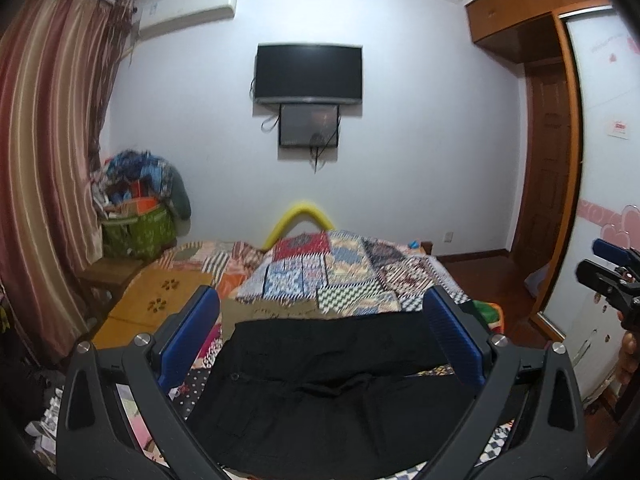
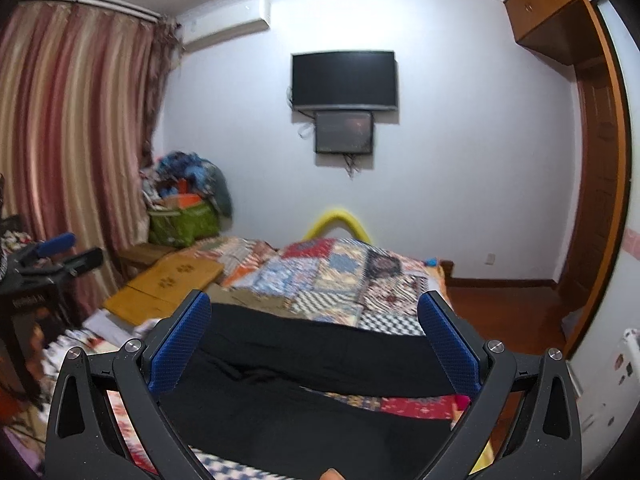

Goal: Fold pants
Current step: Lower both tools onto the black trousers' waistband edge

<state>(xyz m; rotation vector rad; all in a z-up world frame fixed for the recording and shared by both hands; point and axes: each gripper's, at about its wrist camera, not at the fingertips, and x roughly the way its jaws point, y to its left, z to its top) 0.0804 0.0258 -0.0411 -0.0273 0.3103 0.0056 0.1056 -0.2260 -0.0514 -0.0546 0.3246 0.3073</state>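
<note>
On the bed, black pants [image 1: 332, 380] lie spread over a patchwork quilt [image 1: 332, 272], close under both cameras. From my left wrist view the left gripper [image 1: 320, 344] has its blue pads [image 1: 188, 340] wide apart, nothing between them, hovering above the pants' near part; a button shows on the cloth at left. The far edge of the pants runs roughly straight across, just short of a tan cloth [image 1: 256, 308] and the checkered quilt patches. From my right wrist view the right gripper [image 2: 316, 344] is likewise spread, pads [image 2: 448, 344] clear of fabric, above the pants [image 2: 304, 372]; a band of pants crosses the view, and a strip of quilt [image 2: 400, 404] shows at right between that band and the nearer black cloth. Right gripper [image 1: 608, 276] also appears at the right edge of the left view, well apart from the left one; left gripper [image 2: 56, 256] shows at the left edge of the right view. Beyond the pants the bed is open up to a yellow curved thing [image 1: 300, 216] at the far end. Left side is crowded: a yellow mat [image 1: 160, 300], a pile of bags [image 1: 136, 208], striped curtains [image 1: 48, 160]. Right side has bare wood floor [image 2: 500, 312] beside the bed edge, then a wardrobe [image 1: 560, 160]. A TV [image 1: 309, 74] hangs on the far wall.
</note>
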